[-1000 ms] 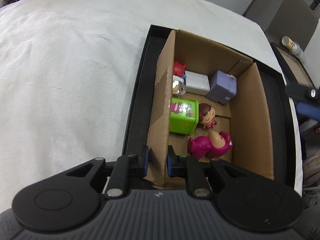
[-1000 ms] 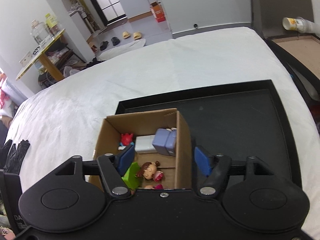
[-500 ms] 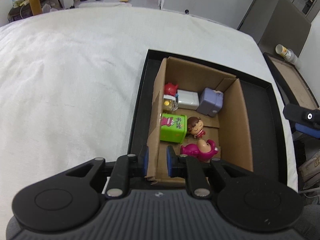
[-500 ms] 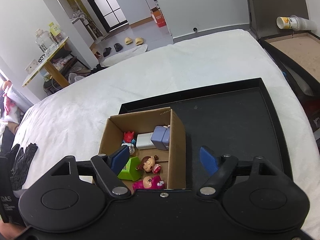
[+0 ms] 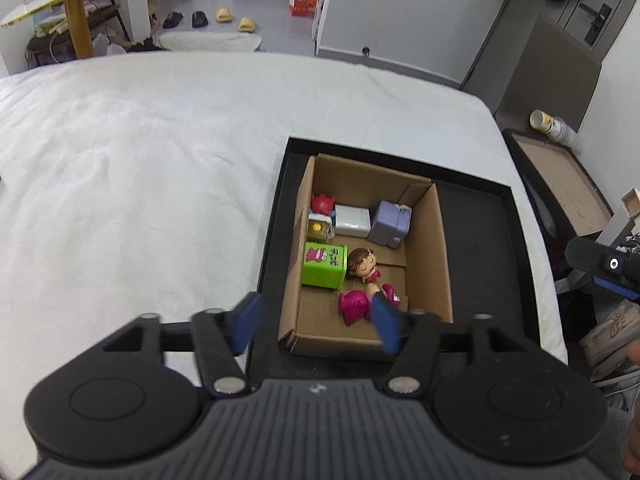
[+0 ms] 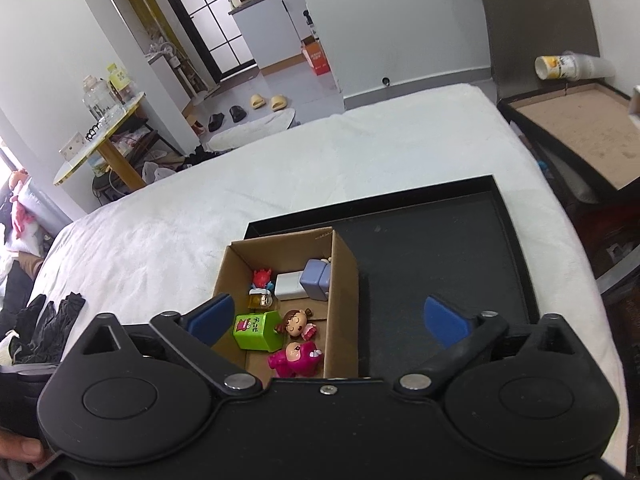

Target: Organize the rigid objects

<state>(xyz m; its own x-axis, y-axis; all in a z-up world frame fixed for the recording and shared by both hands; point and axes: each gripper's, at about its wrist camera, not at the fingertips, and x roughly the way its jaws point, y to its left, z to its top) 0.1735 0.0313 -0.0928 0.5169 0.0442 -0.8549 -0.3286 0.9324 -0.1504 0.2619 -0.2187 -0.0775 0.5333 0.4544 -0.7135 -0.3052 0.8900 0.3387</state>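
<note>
Ahead of the tongs a white fleecy cover [image 6: 352, 152] spreads over the whole work surface. Beyond its far edge lies a grey floor [image 6: 280, 80] with two pairs of slippers [image 6: 252, 106] beside a pale mat [image 5: 210, 42]. Far to the left stands a round table on a wooden leg [image 6: 120, 166], bottles on top. White walls [image 6: 400, 20] rise behind, with a dark-framed glass partition [image 6: 224, 12] and an orange carton [image 6: 316, 56] at the base of a white cabinet

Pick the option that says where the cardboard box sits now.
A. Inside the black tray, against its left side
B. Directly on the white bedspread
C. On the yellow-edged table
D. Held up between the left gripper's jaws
A: the cardboard box rests in the black tray, on its left side; bare tray floor lies to its right.
</note>
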